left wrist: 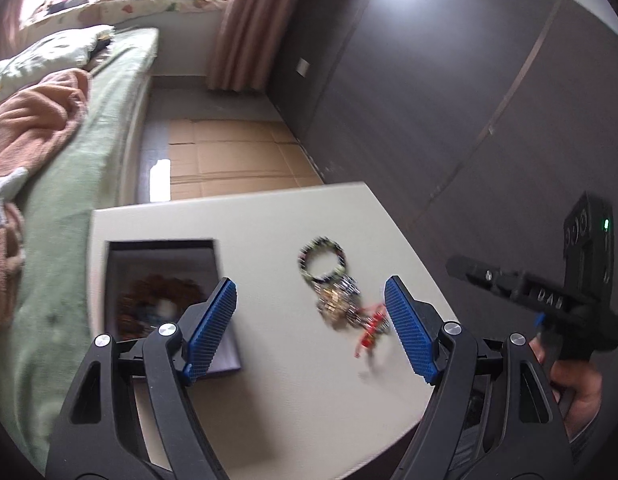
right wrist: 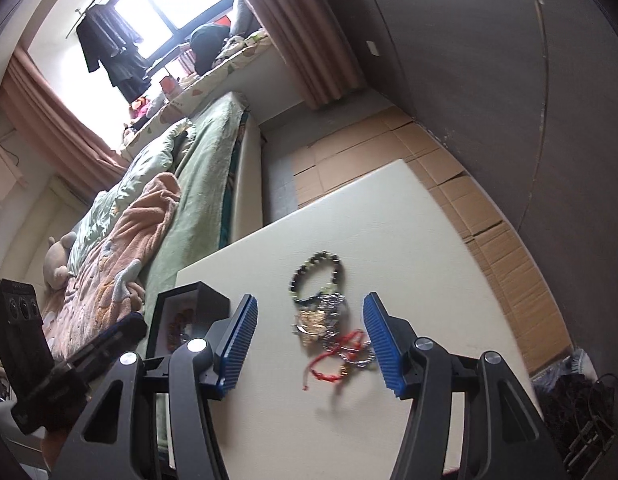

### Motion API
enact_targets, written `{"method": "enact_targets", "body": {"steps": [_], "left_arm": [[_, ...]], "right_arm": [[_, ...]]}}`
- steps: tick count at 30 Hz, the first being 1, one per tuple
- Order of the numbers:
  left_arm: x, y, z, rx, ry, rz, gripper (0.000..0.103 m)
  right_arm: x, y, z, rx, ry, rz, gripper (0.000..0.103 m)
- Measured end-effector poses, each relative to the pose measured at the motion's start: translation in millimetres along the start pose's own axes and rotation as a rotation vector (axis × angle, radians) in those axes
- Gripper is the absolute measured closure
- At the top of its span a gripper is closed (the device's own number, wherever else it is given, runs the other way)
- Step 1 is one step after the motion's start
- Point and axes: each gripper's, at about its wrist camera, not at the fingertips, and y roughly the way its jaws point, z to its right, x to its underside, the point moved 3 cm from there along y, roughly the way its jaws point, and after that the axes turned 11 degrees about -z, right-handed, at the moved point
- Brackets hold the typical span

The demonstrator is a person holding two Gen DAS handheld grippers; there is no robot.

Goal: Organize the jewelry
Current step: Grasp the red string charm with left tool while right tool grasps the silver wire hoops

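Observation:
A pile of jewelry lies on the white table [left wrist: 269,380]: a dark beaded bracelet [left wrist: 322,258], a gold and silver tangle [left wrist: 337,304] and a red cord bracelet [left wrist: 371,326]. A black open box [left wrist: 165,292] holding brown beads sits at the table's left. My left gripper [left wrist: 309,332] is open and empty above the table, between box and pile. My right gripper [right wrist: 309,340] is open and empty, jaws on either side of the pile [right wrist: 321,320], above it. The bracelet [right wrist: 318,276], red cord [right wrist: 337,356] and box [right wrist: 185,316] also show in the right wrist view.
A bed with green sheet [left wrist: 69,168] and pink blanket [right wrist: 121,248] lies left of the table. Flattened cardboard [left wrist: 233,156] covers the floor beyond. A dark wall [left wrist: 449,100] runs along the right. The right gripper's body [left wrist: 569,300] is at the table's right edge.

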Motion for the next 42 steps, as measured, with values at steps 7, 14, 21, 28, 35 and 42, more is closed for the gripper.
{"method": "enact_targets", "body": {"steps": [7,14,21,28,35,42], "left_arm": [[15,43,29,0.030,0.024,-0.100,0.027],[23,81,48,0.034,0.051,-0.167,0.035],[30,124,55,0.027,0.066,-0.251,0.082],[24,102,57,0.046,0.100,-0.211,0.098],[8,65,44,0.062,0.112,-0.167,0.098],[0,40,22,0.119,0.068,-0.116,0.098]], "right_arm": [[7,-4,40,0.013,0.058,-0.034,0.047],[13,-5,65,0.010,0.088,-0.053,0.042],[12,-2,75,0.020,0.108,-0.061,0.012],[11,14,67,0.013,0.096,-0.092,0.007],[10,30,52,-0.016,0.087,-0.122,0.020],[15,60,34,-0.068,0.110,-0.197,0.053]]}}
